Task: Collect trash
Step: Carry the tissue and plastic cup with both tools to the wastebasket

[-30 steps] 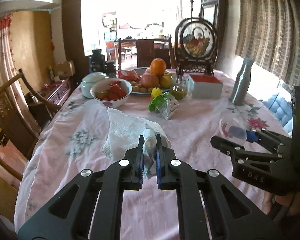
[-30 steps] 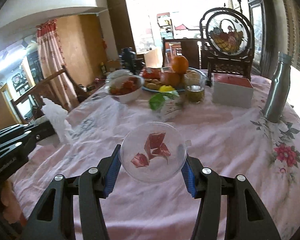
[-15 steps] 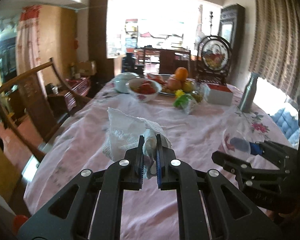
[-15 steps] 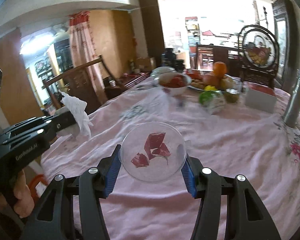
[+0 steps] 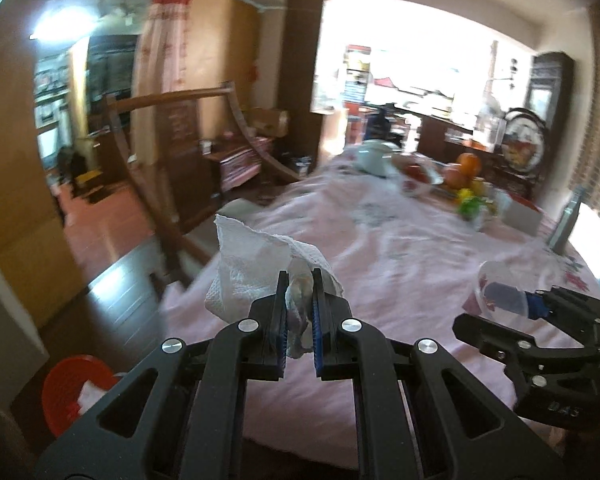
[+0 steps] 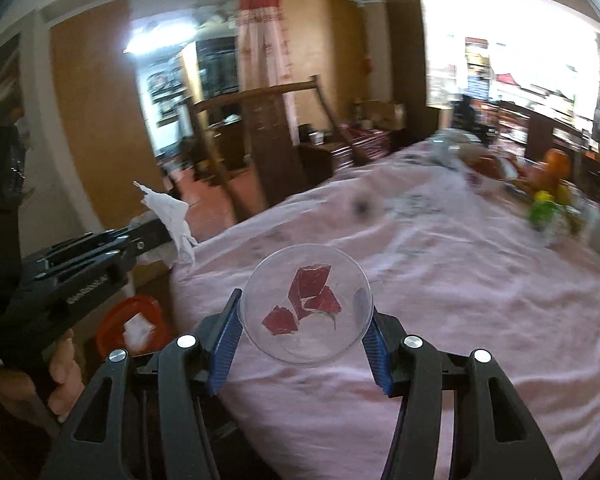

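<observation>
Both of your grippers are loaded. Your left gripper (image 5: 300, 300) has its fingers nearly closed on the white tissue (image 5: 252, 268). Your right gripper (image 6: 304, 320) spreads wide around the clear lid (image 6: 306, 306), low in frame.

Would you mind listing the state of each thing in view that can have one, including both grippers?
left gripper: shut on the paper towel.
paper towel: crumpled, held off the table.
right gripper: shut on the clear plastic cup.
clear plastic cup: lifted, red scraps inside.
red bin: open, on the floor, white paper inside.
</observation>
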`<state>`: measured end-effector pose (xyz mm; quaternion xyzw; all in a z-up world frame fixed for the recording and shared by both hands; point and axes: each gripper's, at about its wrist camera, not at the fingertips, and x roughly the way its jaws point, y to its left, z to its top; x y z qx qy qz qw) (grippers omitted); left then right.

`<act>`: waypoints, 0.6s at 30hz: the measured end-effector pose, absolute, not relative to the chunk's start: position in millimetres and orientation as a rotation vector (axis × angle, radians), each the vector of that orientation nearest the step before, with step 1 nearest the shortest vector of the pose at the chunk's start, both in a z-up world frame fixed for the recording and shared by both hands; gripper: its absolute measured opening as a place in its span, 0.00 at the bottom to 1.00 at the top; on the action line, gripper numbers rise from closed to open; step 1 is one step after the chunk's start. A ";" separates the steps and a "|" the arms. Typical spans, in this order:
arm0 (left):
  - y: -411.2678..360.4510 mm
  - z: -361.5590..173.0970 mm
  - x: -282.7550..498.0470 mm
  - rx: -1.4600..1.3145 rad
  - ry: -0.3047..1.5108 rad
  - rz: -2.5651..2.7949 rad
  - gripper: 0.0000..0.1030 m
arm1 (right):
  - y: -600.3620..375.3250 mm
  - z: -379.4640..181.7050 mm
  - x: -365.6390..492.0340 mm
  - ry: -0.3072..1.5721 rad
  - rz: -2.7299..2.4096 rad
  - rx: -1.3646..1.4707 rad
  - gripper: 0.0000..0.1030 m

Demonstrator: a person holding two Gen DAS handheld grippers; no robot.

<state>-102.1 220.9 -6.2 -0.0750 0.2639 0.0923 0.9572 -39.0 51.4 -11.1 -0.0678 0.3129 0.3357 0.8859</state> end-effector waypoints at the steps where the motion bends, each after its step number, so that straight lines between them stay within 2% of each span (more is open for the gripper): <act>1: 230.2 -9.5 -107.5 -0.162 0.539 0.211 0.11 | 64.4 -12.7 -42.7 0.654 0.722 -0.155 0.54; 18: 371.9 -64.3 -182.7 -0.308 0.628 0.564 0.11 | 225.5 -34.7 -87.5 0.710 1.019 -0.334 0.54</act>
